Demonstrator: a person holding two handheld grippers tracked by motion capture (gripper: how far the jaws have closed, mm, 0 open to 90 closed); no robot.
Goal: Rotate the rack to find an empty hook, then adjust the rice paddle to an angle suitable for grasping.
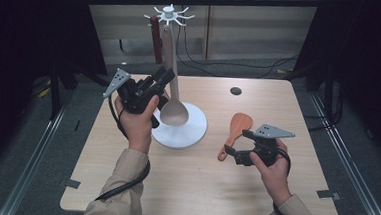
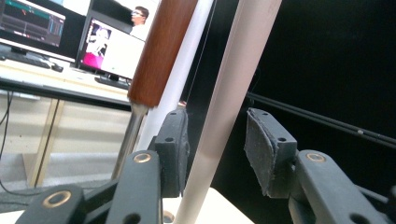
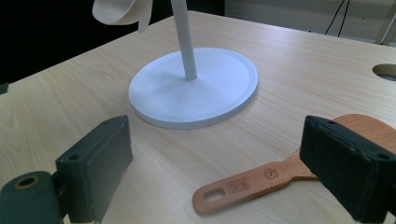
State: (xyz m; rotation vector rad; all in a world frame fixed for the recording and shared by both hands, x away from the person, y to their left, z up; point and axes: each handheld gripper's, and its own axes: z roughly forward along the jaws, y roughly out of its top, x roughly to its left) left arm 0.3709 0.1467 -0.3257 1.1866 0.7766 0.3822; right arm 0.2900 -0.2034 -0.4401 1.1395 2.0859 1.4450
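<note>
A white utensil stand (image 1: 179,132) rises from its round base at the table's middle left. From its top hooks hang a pale beige spoon (image 1: 174,114) and a brown-handled utensil (image 1: 156,40). My left gripper (image 1: 164,76) is raised beside the pole and open. In the left gripper view the spoon's handle (image 2: 229,93) runs between the pads (image 2: 271,144), close against the left one. A wooden spatula (image 1: 237,126) lies flat to the right of the base. My right gripper (image 1: 237,142) is open low over it, the spatula handle (image 3: 247,184) between its wide jaws.
A round cable hole (image 1: 235,91) sits at the table's far side. Cables lie on the floor behind. The stand's base (image 3: 194,88) is close to the left of the spatula. Bare tabletop (image 1: 199,183) stretches toward the person. Monitors (image 2: 112,46) stand far off.
</note>
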